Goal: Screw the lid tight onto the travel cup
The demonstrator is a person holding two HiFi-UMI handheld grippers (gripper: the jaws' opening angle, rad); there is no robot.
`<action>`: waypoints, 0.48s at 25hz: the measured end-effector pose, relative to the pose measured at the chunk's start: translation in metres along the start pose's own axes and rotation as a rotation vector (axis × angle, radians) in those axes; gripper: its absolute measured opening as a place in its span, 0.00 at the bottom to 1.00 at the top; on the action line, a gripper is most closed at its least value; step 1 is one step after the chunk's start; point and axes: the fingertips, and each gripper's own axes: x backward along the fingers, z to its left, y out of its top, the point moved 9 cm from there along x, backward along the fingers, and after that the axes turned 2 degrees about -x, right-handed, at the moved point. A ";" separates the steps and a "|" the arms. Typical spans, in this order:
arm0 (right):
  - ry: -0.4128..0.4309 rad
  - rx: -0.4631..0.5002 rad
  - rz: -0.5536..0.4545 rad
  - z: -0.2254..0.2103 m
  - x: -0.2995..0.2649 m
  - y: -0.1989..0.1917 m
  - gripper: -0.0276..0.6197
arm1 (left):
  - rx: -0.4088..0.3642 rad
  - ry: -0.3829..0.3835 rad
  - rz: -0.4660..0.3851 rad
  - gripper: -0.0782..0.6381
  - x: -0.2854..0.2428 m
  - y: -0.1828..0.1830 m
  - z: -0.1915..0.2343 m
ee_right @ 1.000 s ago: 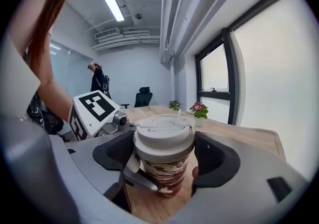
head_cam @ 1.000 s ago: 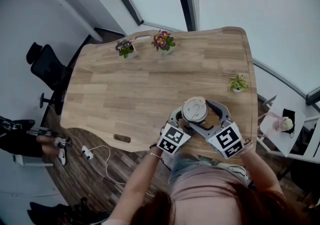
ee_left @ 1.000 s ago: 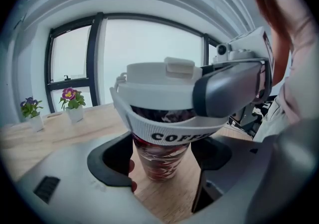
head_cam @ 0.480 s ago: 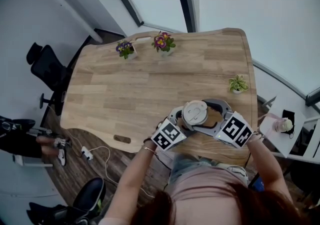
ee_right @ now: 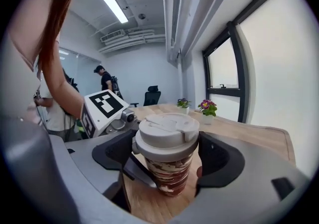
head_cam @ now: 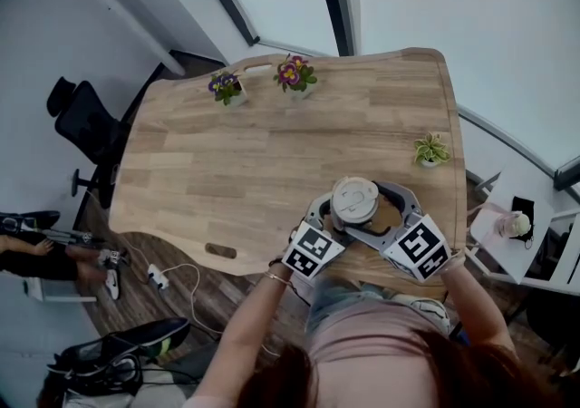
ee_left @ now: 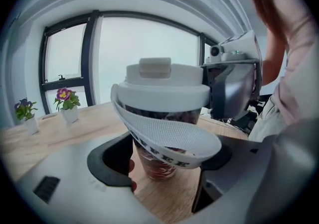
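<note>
The travel cup (head_cam: 353, 200) stands upright on the wooden table (head_cam: 272, 152) near its front edge, its white lid (ee_right: 167, 133) on top. The cup body (ee_left: 158, 161) is brown-patterned, and a white lettered band (ee_left: 169, 136) hangs slanted around it. My left gripper (head_cam: 337, 218) comes in from the lower left; in the left gripper view its jaws (ee_left: 164, 161) close on the cup body below the lid. My right gripper (head_cam: 367, 213) comes in from the lower right, and in the right gripper view (ee_right: 167, 151) its dark pads press both sides of the lid.
Two purple flower pots (head_cam: 226, 87) (head_cam: 295, 76) stand at the table's far edge, and a small green plant (head_cam: 431, 150) sits at the right. A black office chair (head_cam: 86, 121) is at the left, a side table (head_cam: 507, 243) at the right. A white cable (head_cam: 172, 275) lies on the floor.
My right gripper swung out to the right around the lid, then came partway back. The left gripper and the cup stayed almost in place.
</note>
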 end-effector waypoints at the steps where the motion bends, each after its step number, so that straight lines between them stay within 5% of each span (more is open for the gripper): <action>1: 0.029 0.007 0.014 -0.001 0.001 0.001 0.63 | -0.012 -0.022 0.007 0.61 0.000 0.000 0.001; 8: 0.208 0.056 0.097 -0.011 0.003 0.007 0.63 | -0.103 -0.165 0.068 0.61 0.003 0.001 0.001; 12: 0.143 0.039 0.045 -0.007 0.005 0.003 0.63 | -0.073 -0.115 0.050 0.61 0.002 0.001 -0.002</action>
